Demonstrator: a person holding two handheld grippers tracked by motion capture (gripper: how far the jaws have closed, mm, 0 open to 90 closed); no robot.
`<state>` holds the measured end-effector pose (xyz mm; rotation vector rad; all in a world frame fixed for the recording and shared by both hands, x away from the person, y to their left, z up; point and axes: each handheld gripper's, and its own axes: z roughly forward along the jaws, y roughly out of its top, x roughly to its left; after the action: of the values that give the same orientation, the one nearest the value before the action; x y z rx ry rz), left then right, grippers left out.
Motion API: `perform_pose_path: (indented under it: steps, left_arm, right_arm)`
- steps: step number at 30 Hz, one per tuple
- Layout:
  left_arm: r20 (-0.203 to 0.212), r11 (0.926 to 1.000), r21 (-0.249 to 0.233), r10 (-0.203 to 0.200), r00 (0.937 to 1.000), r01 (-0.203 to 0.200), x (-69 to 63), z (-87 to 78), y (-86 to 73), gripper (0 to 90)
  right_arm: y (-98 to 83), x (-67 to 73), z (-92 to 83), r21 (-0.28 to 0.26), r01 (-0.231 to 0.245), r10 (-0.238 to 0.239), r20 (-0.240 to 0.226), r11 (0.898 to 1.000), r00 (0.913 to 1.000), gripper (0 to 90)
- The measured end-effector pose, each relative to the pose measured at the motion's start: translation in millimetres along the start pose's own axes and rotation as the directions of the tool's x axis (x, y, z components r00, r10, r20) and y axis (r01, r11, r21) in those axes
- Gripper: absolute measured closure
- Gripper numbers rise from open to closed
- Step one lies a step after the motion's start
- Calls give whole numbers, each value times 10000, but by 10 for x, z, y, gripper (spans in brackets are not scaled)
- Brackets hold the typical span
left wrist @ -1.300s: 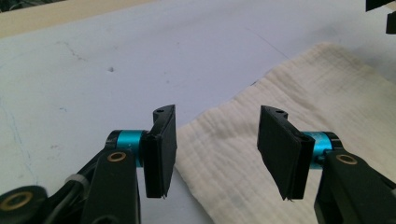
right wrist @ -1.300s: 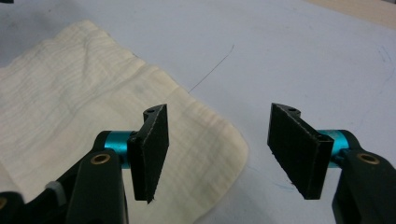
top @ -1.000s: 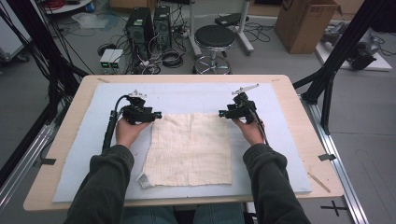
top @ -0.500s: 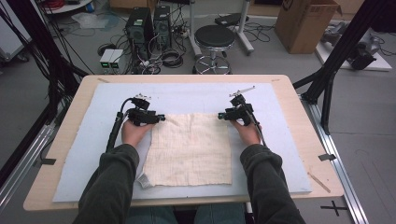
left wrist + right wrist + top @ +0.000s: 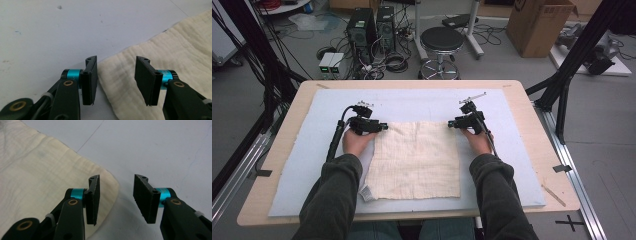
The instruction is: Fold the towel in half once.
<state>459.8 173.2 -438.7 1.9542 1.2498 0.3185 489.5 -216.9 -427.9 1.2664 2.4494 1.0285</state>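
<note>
A cream woven cloth [image 5: 417,160] lies flat on the pale blue mat [image 5: 412,102]. My left gripper [image 5: 382,127] rests at the cloth's far left corner. In the left gripper view, that gripper [image 5: 116,80] stands open with the rounded corner of the cloth [image 5: 180,45] lying between its jaws, pads clear of it. My right gripper [image 5: 451,124] sits at the far right corner. In the right gripper view, that gripper [image 5: 116,198] is open, one jaw over the edge of the cloth [image 5: 37,170] and the other over bare mat. Both sets of jaws have just been closing.
The mat covers most of a wooden table [image 5: 282,150]. Beyond the far edge stand a black stool [image 5: 442,40], computer towers [image 5: 372,25] with cables, and a cardboard box [image 5: 537,25]. Black frame posts rise at both sides.
Little differs: my left gripper has crept slightly toward the cloth's corner. The cloth lies as before.
</note>
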Motion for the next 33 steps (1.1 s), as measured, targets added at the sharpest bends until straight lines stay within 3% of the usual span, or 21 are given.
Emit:
perform_pose_path:
  steps: [4,7,11,17,22,27,33]
  left_arm:
    - [-372,10000,-79,46,9993,-49,-9,-2,0,566]
    - [-494,9999,-87,109,9987,-113,-23,10,-2,588]
    - [-795,9995,-9,329,9963,-331,-30,6,-3,680]
    - [-578,9990,36,442,9973,-441,-21,3,-5,848]
    - [-560,9978,-7,661,9962,-663,-38,-12,6,869]
    - [-524,9961,-687,526,9972,-561,-33,-121,68,873]
    - [-530,9921,-1108,529,9972,-585,-9,-235,131,873]
  right_arm:
    - [-8,-10,24,70,-166,167,-12,9998,9999,574]
    - [-6,9,55,113,-25,25,-52,9999,10000,607]
    - [-1,39,70,232,169,-175,235,9996,9996,679]
    - [11,65,73,378,313,-317,106,9988,9994,834]
    - [13,59,65,313,344,-346,39,9989,9994,859]
    - [36,32,-1,43,366,-366,48,9993,9993,860]
    - [131,30,-123,-142,551,-551,3,9984,9985,860]
